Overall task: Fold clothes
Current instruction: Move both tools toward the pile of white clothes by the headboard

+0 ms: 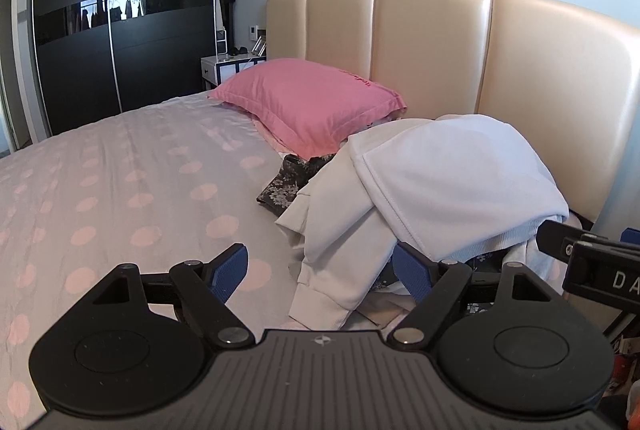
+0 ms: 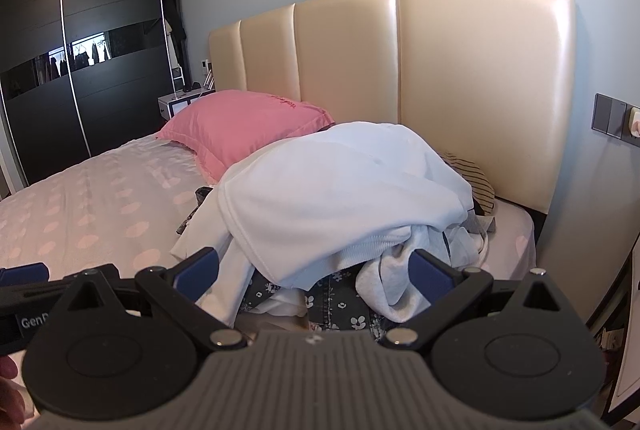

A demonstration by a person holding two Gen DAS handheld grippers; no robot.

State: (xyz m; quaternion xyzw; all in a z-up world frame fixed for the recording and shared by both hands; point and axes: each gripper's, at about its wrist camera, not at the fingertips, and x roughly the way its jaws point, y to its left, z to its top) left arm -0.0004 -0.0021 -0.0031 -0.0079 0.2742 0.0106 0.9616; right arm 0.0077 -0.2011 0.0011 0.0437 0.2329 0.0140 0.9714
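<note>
A heap of clothes lies on the bed by the headboard. A pale blue-white sweatshirt (image 1: 452, 181) (image 2: 340, 197) lies on top. A cream garment (image 1: 340, 254) (image 2: 216, 262) hangs out from under it, and dark floral fabric (image 1: 288, 185) (image 2: 344, 306) shows beneath. A grey piece (image 2: 388, 282) and a striped piece (image 2: 476, 177) lie at the right. My left gripper (image 1: 320, 268) is open and empty, just short of the cream sleeve cuff. My right gripper (image 2: 314, 272) is open and empty, just in front of the heap.
A pink pillow (image 1: 308, 101) (image 2: 244, 125) lies behind the heap against the cream headboard (image 1: 440, 45). The spotted pink bedspread (image 1: 120, 169) stretches to the left. A dark wardrobe (image 1: 120, 9) and a white nightstand (image 1: 228, 67) stand beyond. Wall switches (image 2: 612, 117) are at the right.
</note>
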